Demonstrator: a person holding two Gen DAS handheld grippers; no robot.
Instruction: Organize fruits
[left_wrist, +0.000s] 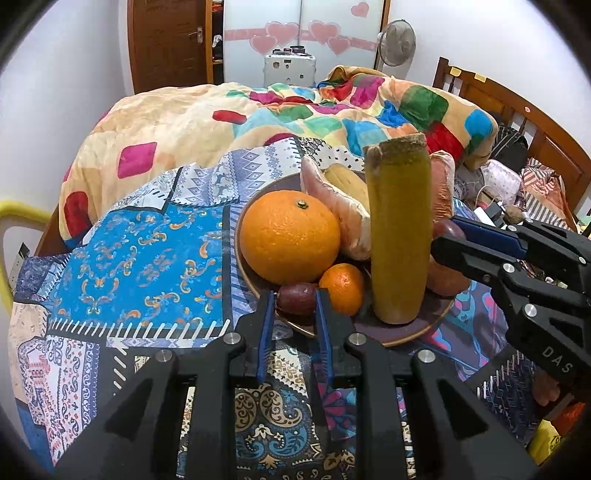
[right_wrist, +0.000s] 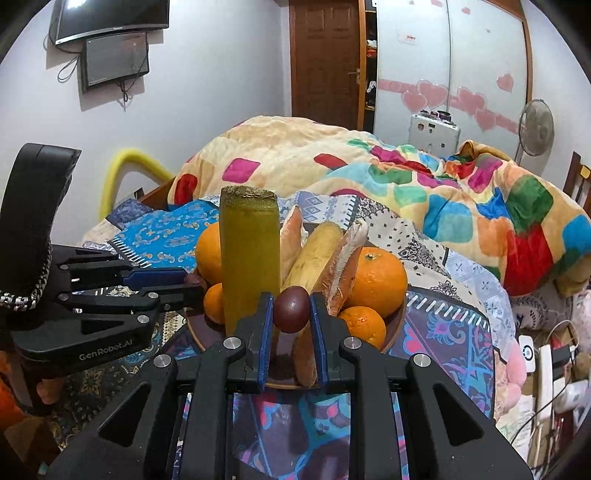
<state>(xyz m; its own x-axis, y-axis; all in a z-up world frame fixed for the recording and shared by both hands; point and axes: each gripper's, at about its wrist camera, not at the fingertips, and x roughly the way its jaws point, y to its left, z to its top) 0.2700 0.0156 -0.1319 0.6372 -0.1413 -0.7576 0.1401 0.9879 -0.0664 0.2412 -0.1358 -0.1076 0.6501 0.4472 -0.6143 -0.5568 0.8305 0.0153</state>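
A brown plate (left_wrist: 406, 332) on the patterned cloth holds a large orange (left_wrist: 290, 236), a small orange (left_wrist: 342, 288), an upright green-yellow stalk (left_wrist: 400, 232), pale peeled pieces (left_wrist: 343, 218) and a dark purple fruit (left_wrist: 297, 298). My left gripper (left_wrist: 294, 308) is shut on that purple fruit at the plate's near rim. In the right wrist view my right gripper (right_wrist: 291, 314) is shut on another dark purple fruit (right_wrist: 291, 309) above the plate (right_wrist: 395, 332). The left gripper (right_wrist: 192, 282) shows there at the left, the right gripper (left_wrist: 448, 240) in the left wrist view.
The plate sits on a cloth-covered surface (left_wrist: 147, 266) beside a bed with a colourful blanket (left_wrist: 295, 110). A wooden headboard (left_wrist: 517, 110) and clutter lie at the right. Chargers and cables (right_wrist: 546, 369) lie at the right edge. A yellow padded rail (left_wrist: 14, 218) is at the left.
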